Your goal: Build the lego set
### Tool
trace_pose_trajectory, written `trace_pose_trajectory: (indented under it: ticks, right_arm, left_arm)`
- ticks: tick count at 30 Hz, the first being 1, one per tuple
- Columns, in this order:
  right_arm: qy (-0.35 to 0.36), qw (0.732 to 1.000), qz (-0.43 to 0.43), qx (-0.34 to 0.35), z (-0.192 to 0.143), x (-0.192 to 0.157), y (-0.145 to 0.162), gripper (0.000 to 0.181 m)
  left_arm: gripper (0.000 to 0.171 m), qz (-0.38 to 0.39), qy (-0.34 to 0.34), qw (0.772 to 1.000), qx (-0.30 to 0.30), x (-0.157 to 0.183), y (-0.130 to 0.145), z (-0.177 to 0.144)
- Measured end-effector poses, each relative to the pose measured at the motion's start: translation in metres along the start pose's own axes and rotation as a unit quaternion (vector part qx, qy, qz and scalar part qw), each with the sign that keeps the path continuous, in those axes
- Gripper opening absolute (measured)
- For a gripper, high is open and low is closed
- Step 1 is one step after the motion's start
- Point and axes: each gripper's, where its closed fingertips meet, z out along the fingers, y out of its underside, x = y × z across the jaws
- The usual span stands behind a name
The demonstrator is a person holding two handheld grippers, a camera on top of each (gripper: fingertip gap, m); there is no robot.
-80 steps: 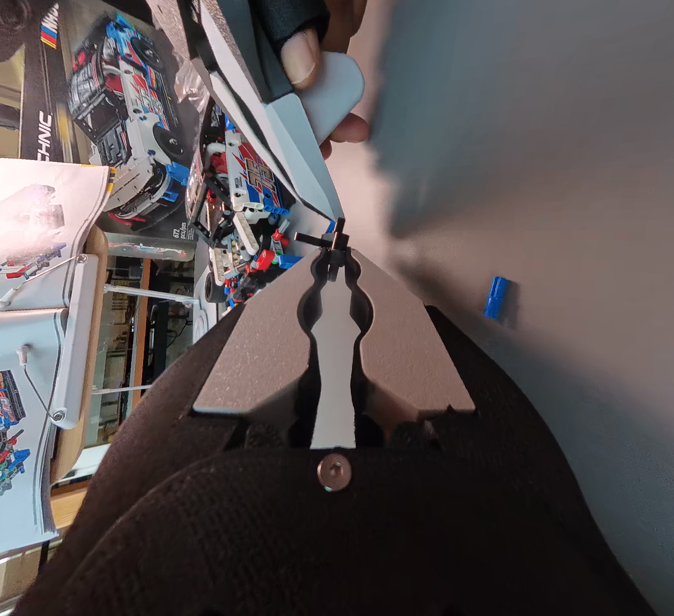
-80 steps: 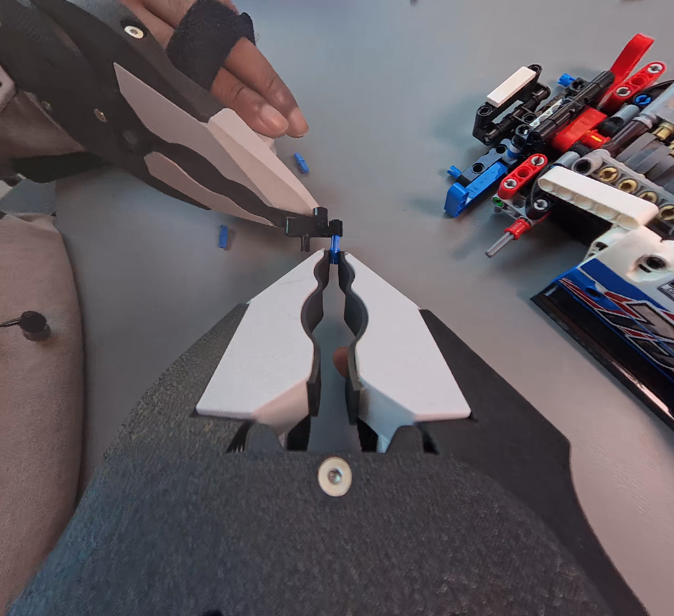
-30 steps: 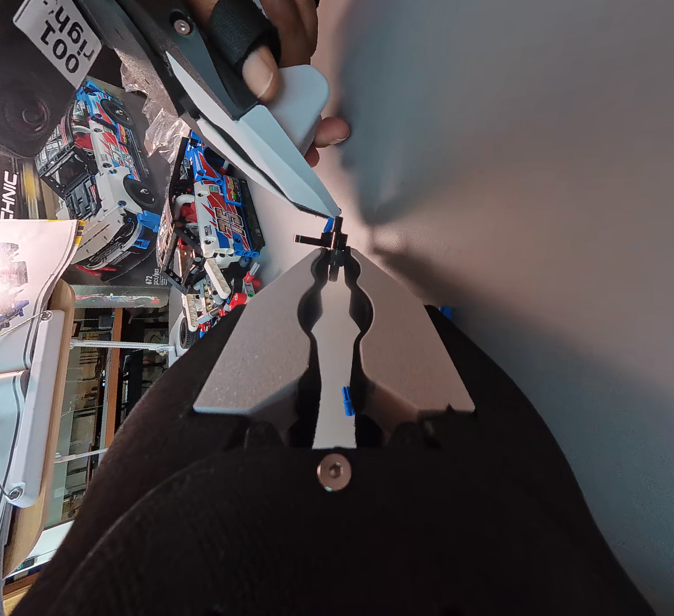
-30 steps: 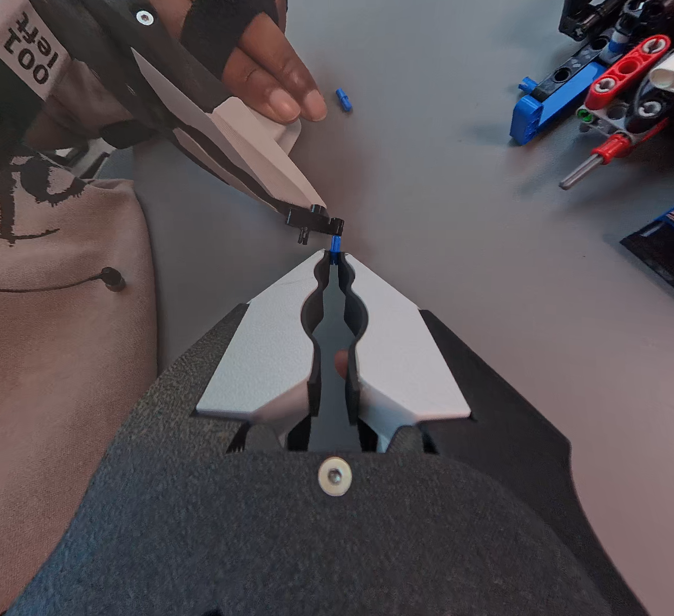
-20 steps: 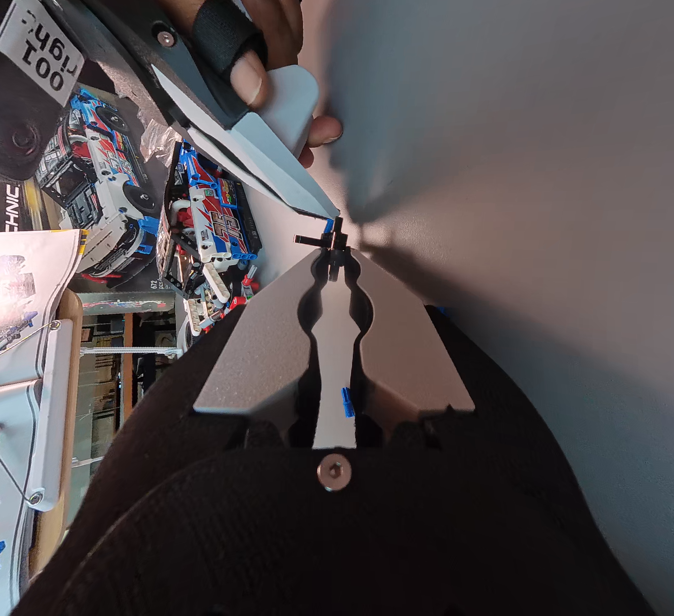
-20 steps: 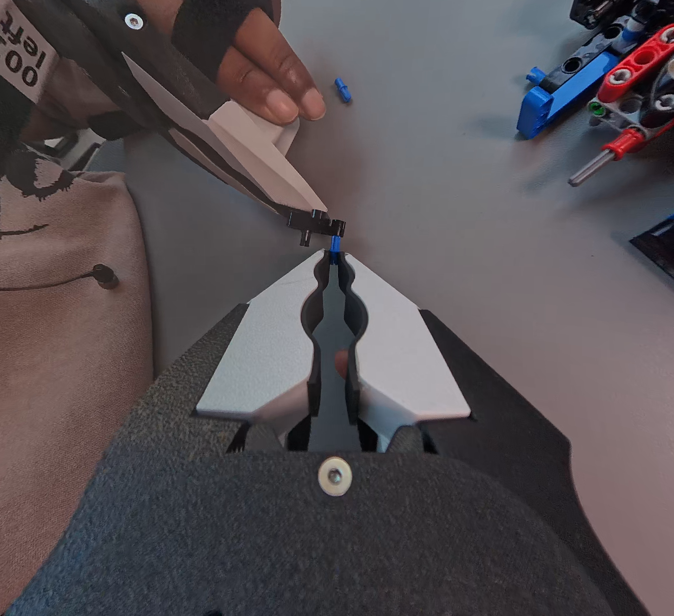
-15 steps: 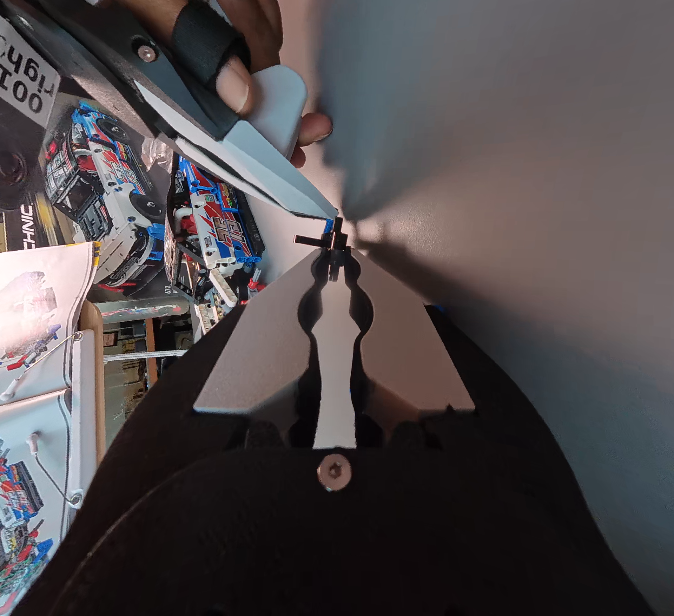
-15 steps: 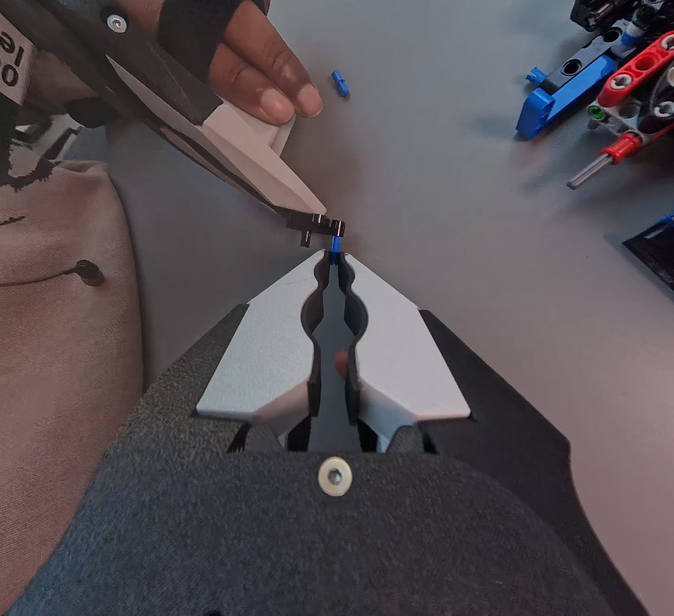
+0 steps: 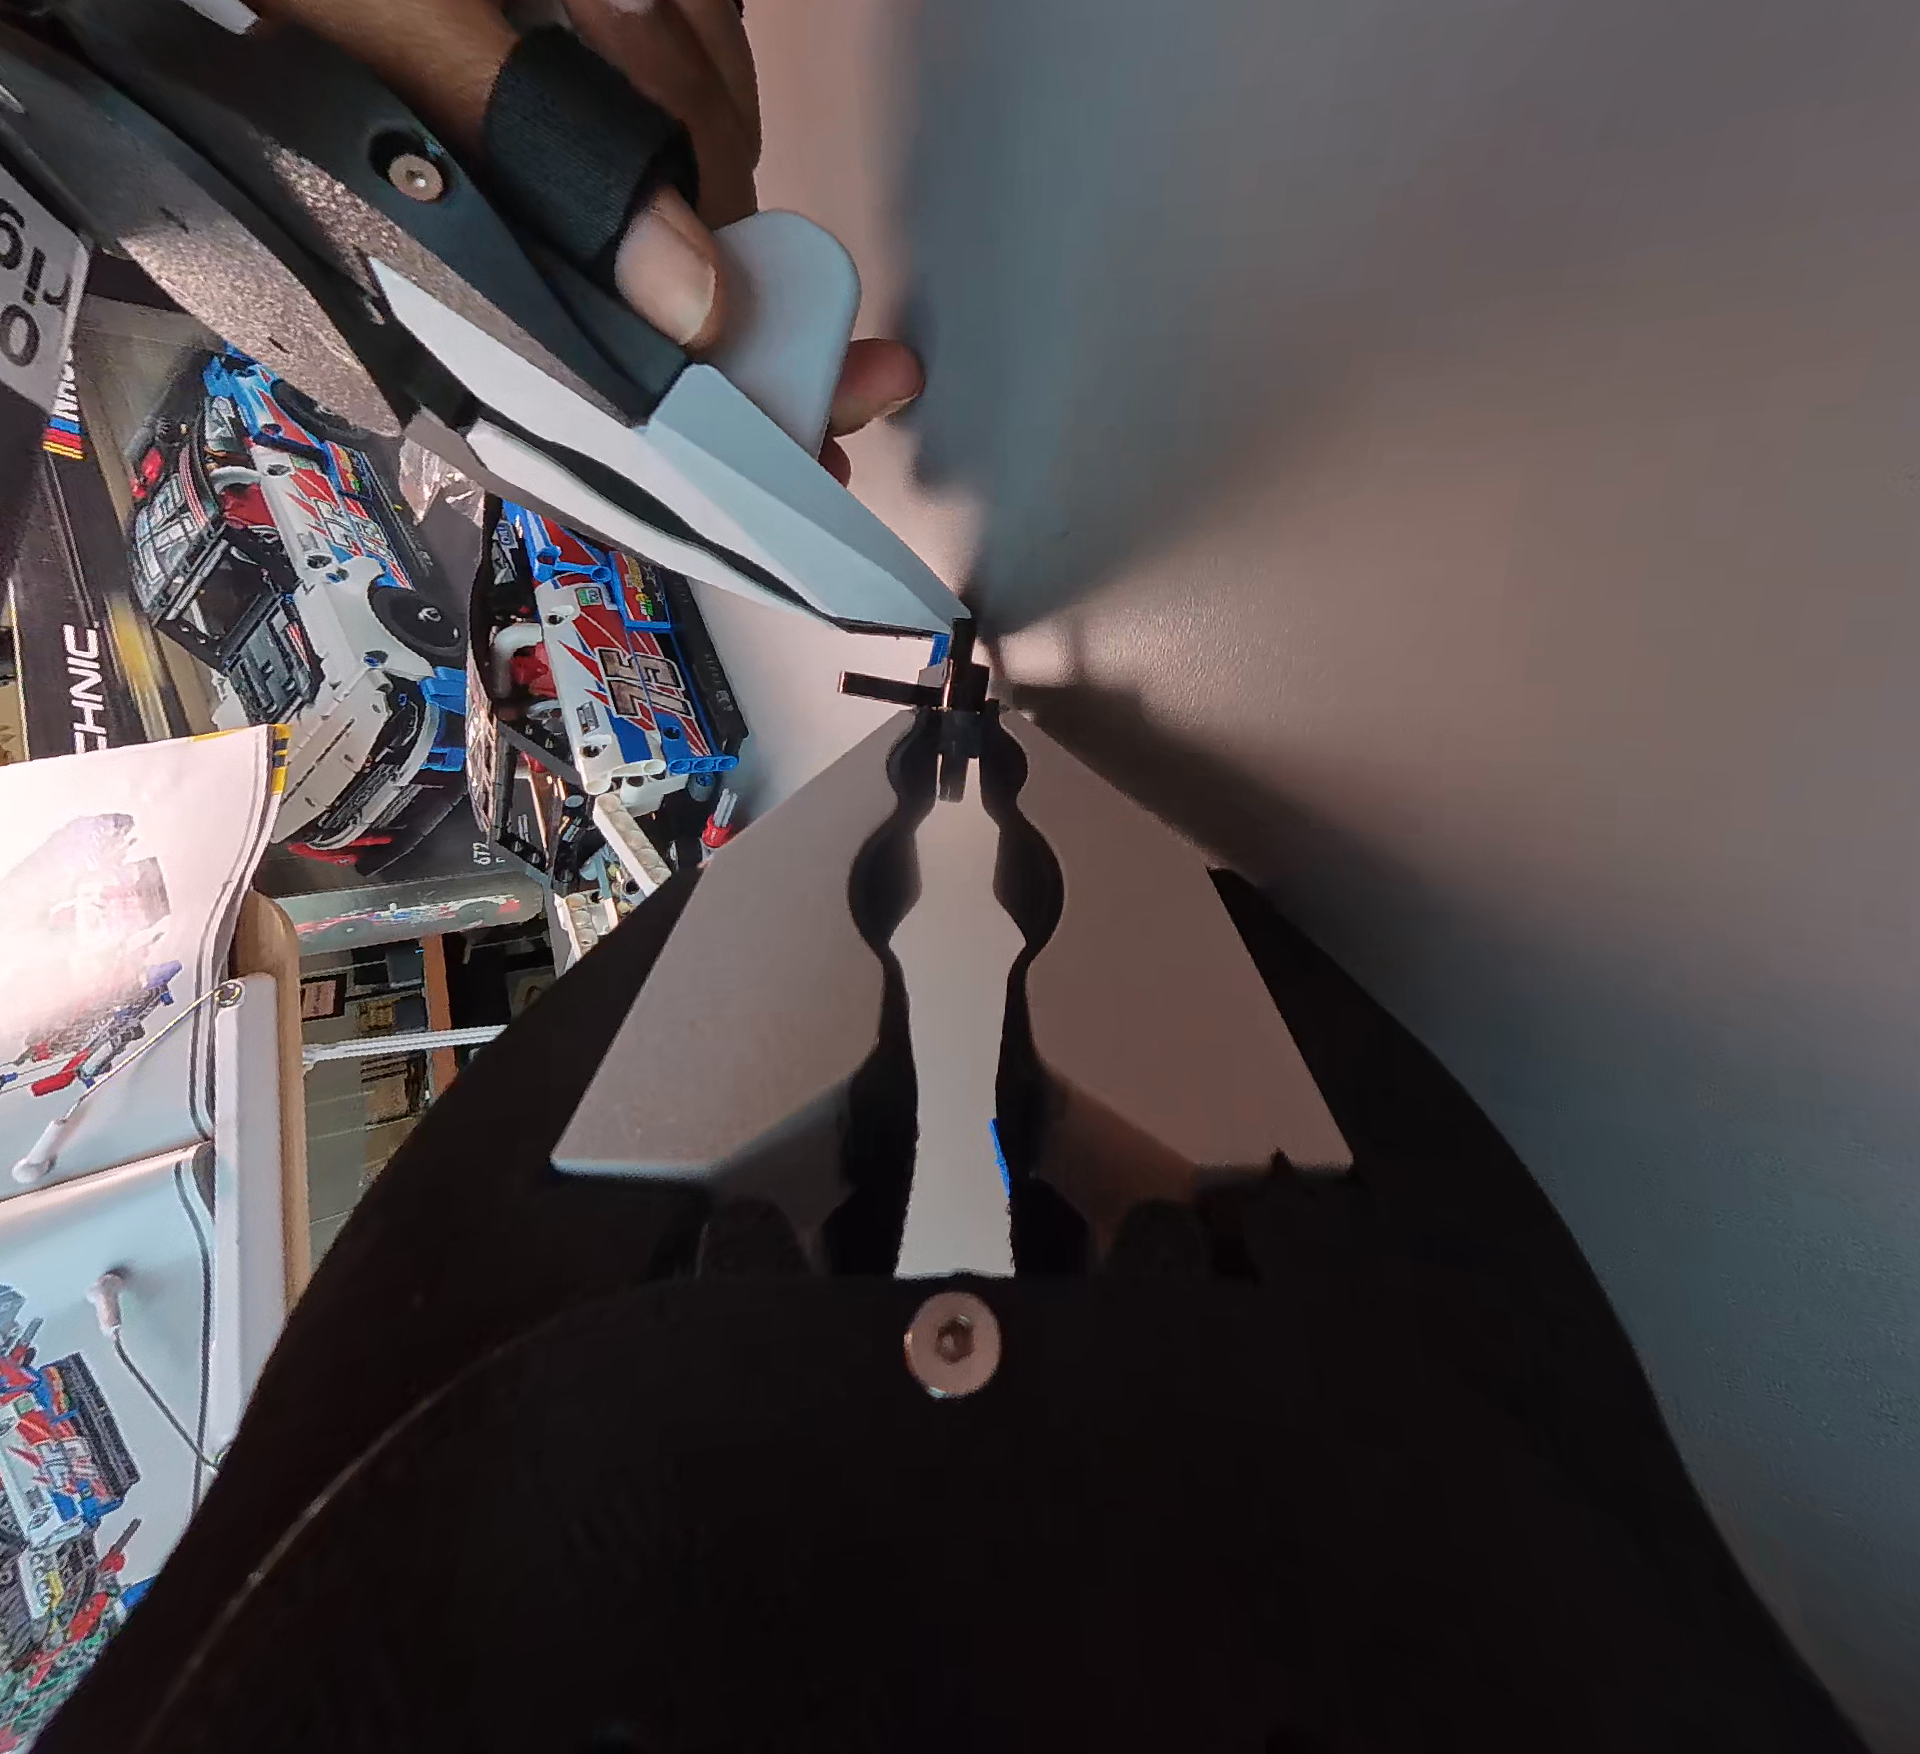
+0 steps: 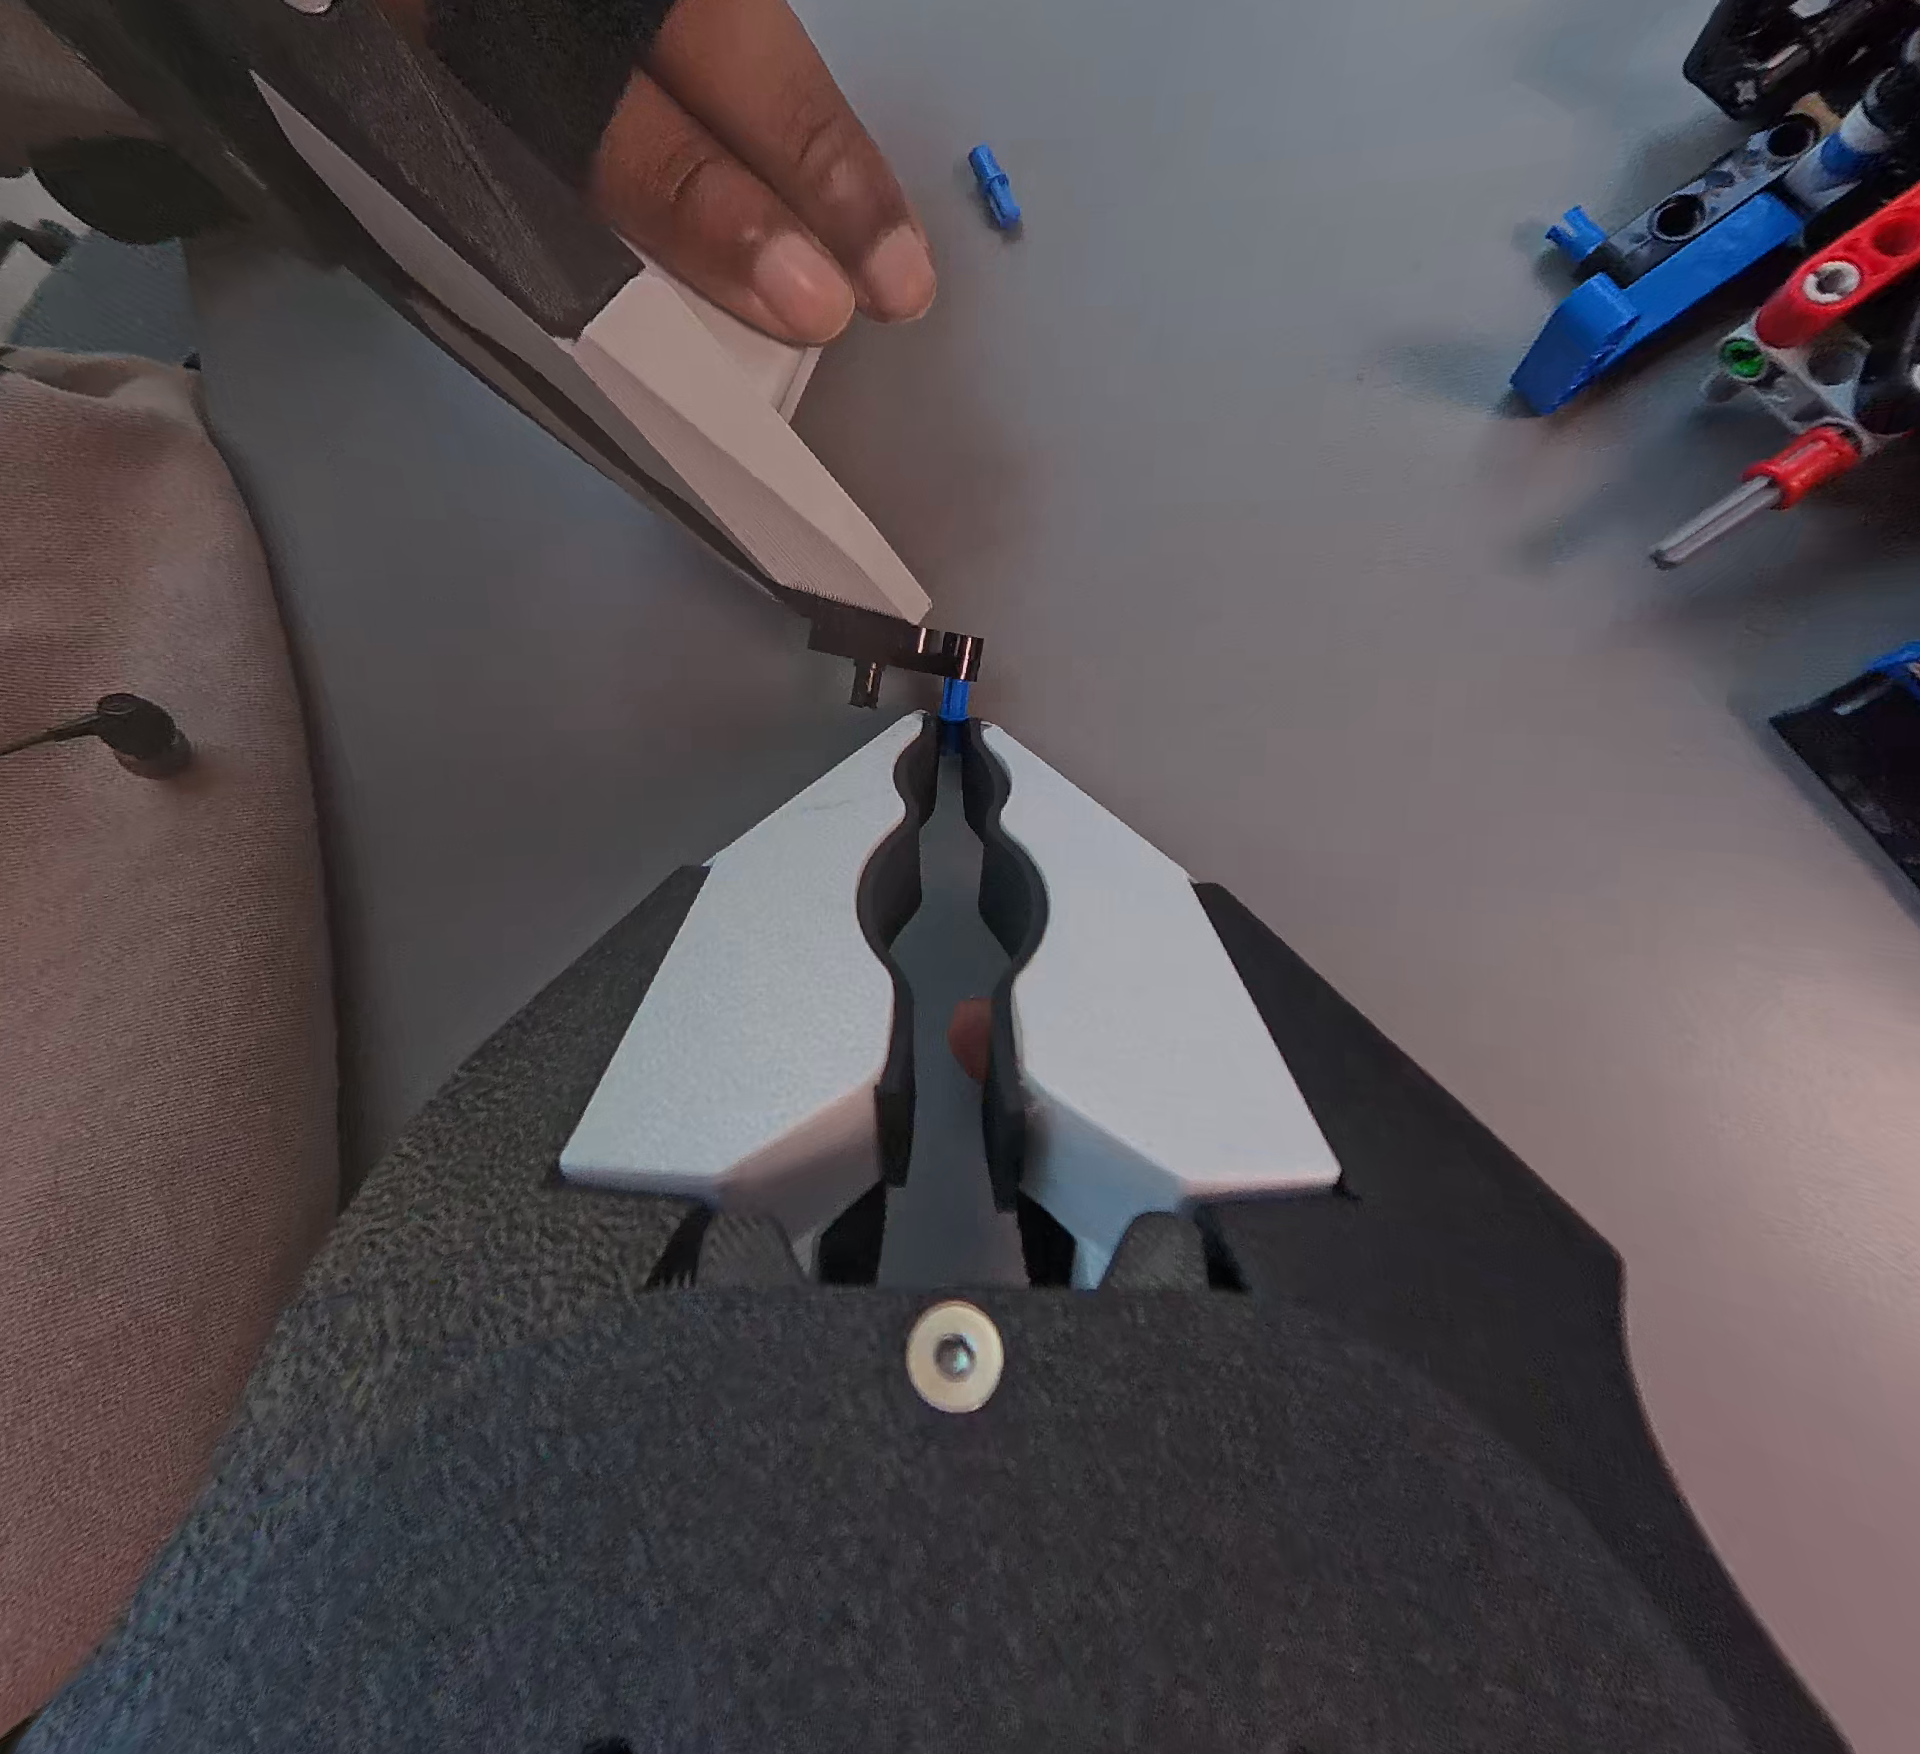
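Left hand-held gripper point(image 10: 914, 624) pinches black connector point(image 10: 899, 652), right hand-held gripper point(image 10: 951, 730) pinches blue pin point(image 10: 953, 702); pin seemingly at hole—push straight, no twisting.

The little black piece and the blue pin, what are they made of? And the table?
The black piece looks like hard glossy plastic: light glints off its top. The blue pin looks like smoother, duller plastic, though it is tiny. The table looks like a matte grey laminate or painted board, showing only soft reflections.
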Motion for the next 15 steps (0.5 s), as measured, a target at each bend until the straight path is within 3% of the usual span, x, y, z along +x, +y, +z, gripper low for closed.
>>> trace_pose_trajectory:
  ticks: [5,9,15]
  right_arm:
    - [0.025,0.999,-0.015,-0.014,-0.001,0.002,0.0,0.001]
    - [-0.005,1.0,0.014,0.013,-0.002,0.001,-0.004,0.0]
    - [-0.055,0.995,0.05,0.061,-0.006,-0.002,-0.014,0.0]
  left_arm:
    - [0.007,0.009,0.002,1.0,-0.011,0.0,0.0,0.001]
    - [0.007,0.018,-0.005,1.0,-0.015,-0.002,-0.002,0.0]
    - [0.006,-0.03,-0.012,0.999,0.009,-0.008,-0.004,-0.005]
